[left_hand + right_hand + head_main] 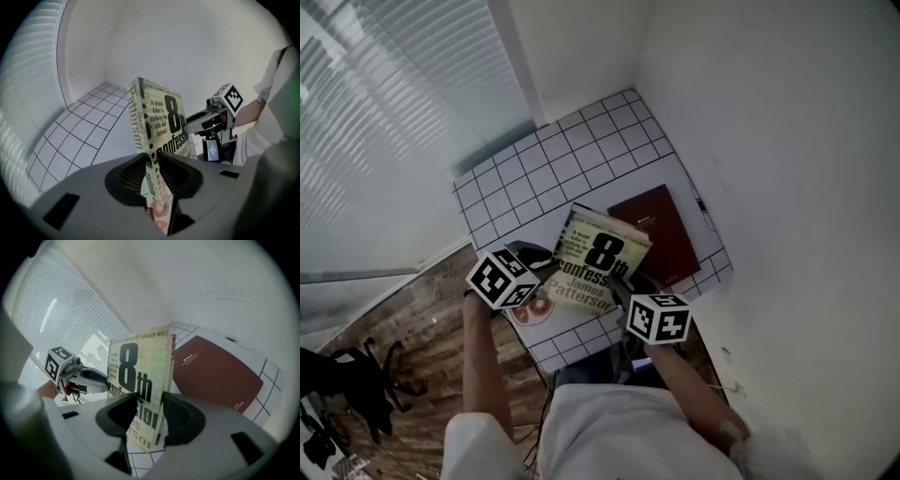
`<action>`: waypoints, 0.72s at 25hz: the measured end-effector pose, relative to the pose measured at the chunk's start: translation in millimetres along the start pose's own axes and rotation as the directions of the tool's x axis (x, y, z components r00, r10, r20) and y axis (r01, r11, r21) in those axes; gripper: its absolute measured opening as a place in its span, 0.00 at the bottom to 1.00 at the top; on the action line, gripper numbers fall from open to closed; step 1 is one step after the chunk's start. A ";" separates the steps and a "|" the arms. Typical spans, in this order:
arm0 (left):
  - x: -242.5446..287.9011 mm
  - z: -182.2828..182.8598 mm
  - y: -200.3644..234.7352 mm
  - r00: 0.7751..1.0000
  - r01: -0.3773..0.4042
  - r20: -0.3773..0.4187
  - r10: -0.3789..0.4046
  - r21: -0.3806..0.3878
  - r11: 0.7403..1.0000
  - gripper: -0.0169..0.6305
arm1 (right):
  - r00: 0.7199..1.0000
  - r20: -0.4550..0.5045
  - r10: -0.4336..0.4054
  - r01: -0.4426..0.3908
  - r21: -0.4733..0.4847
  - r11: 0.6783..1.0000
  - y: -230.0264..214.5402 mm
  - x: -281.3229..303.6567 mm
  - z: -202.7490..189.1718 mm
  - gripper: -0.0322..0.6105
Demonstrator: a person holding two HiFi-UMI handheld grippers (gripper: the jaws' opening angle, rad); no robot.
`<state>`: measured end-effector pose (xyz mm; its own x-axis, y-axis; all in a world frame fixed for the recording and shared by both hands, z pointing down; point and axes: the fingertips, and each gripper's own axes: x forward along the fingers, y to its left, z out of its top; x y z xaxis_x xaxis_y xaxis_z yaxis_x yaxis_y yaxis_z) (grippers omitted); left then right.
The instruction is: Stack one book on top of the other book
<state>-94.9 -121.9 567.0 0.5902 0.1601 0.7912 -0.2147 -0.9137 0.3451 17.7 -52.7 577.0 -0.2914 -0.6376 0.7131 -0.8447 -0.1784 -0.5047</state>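
Both long edges of the pale yellow paperback (598,258), printed "8th Confession" and "James Patterson" in black, are clamped. My left gripper (154,176) pinches its dotted spine, and my right gripper (147,416) pinches the opposite edge. I hold it tilted over the white grid-lined tabletop (572,150), just beside the smooth maroon rectangular book (661,230) lying flat.

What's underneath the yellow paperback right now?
The gridded table shows below the yellow paperback, whose far corner overlaps the maroon book in the head view. The tabletop directly beneath it is covered.
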 end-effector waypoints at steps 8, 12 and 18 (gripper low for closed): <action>8.7 2.9 -34.7 1.000 0.006 0.031 -0.004 -0.066 0.998 0.16 | 0.999 -0.035 0.036 -0.037 -0.039 0.999 -18.8 -24.5 1.1 0.33; 10.4 9.6 -43.7 0.999 0.010 0.046 -0.006 -0.087 0.996 0.16 | 0.998 -0.039 0.044 -0.047 -0.065 0.997 -24.3 -33.5 7.8 0.33; 17.2 21.6 -52.6 0.998 0.015 0.063 -0.008 -0.116 0.993 0.16 | 0.998 -0.048 0.046 -0.049 -0.076 0.996 -36.2 -43.1 19.9 0.33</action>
<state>-56.6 -79.1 551.6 0.6399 0.1433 0.7550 -0.2949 -0.8615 0.4134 69.8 -33.7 554.9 -0.3507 -0.6087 0.7117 -0.8612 -0.0890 -0.5005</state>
